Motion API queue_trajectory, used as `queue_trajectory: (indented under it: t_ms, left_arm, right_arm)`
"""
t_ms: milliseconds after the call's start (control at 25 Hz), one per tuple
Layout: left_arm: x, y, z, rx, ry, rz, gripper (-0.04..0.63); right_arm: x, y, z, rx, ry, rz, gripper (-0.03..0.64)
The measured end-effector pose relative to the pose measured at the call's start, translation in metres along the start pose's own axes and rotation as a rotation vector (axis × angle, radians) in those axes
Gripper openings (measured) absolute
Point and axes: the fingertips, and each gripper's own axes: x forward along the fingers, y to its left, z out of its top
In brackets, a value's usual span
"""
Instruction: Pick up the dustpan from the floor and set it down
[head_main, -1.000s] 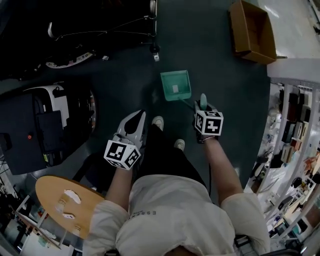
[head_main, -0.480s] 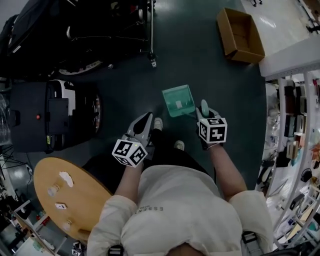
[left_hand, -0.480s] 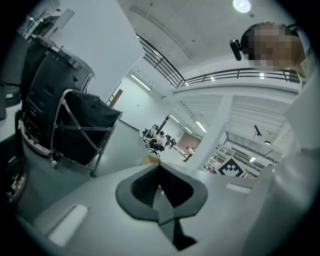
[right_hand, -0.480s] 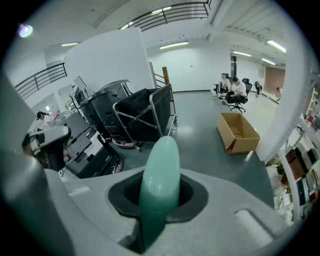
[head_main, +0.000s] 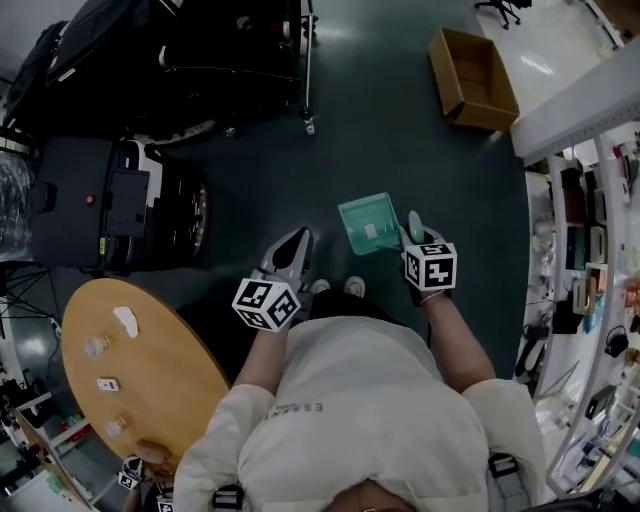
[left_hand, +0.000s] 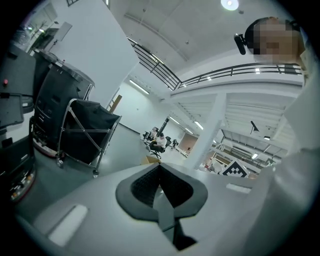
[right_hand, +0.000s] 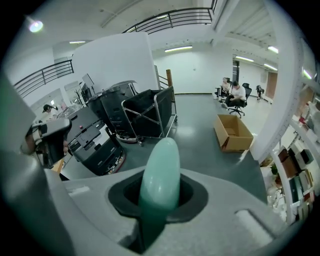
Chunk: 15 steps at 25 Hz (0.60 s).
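Observation:
A teal dustpan (head_main: 368, 224) hangs in the air in front of the person, above the dark floor. My right gripper (head_main: 415, 236) is shut on its teal handle (right_hand: 160, 172), which sticks up between the jaws in the right gripper view; the pan itself is hidden there. To the left, my left gripper (head_main: 297, 242) is shut with nothing in it. In the left gripper view its dark pads (left_hand: 150, 185) meet along a line and point roughly level across the hall.
A round wooden table (head_main: 130, 370) with small items stands at the lower left. A black machine (head_main: 110, 205) and a black wheeled cart (head_main: 230, 50) are on the left. An open cardboard box (head_main: 472, 65) lies far right. Shelving (head_main: 590, 250) lines the right side.
Both hands have risen and travelled across the floor, with the dustpan still in the right gripper. The round table and the black machine now fill more of the left side.

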Motion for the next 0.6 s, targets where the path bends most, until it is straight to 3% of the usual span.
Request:
queue_trajectory:
  t_ms: [320,600]
  left_arm:
    - [-0.024,0.002,0.010,0.019,-0.032,0.031,0.011]
    - [-0.024,0.023,0.016,0.022,-0.032,0.086,0.011]
  right_arm:
    - [-0.006,0.006,-0.016,-0.022,0.021,-0.007,0.044]
    - [0.013,0.014,0.000,-0.033,0.034,0.031,0.044]
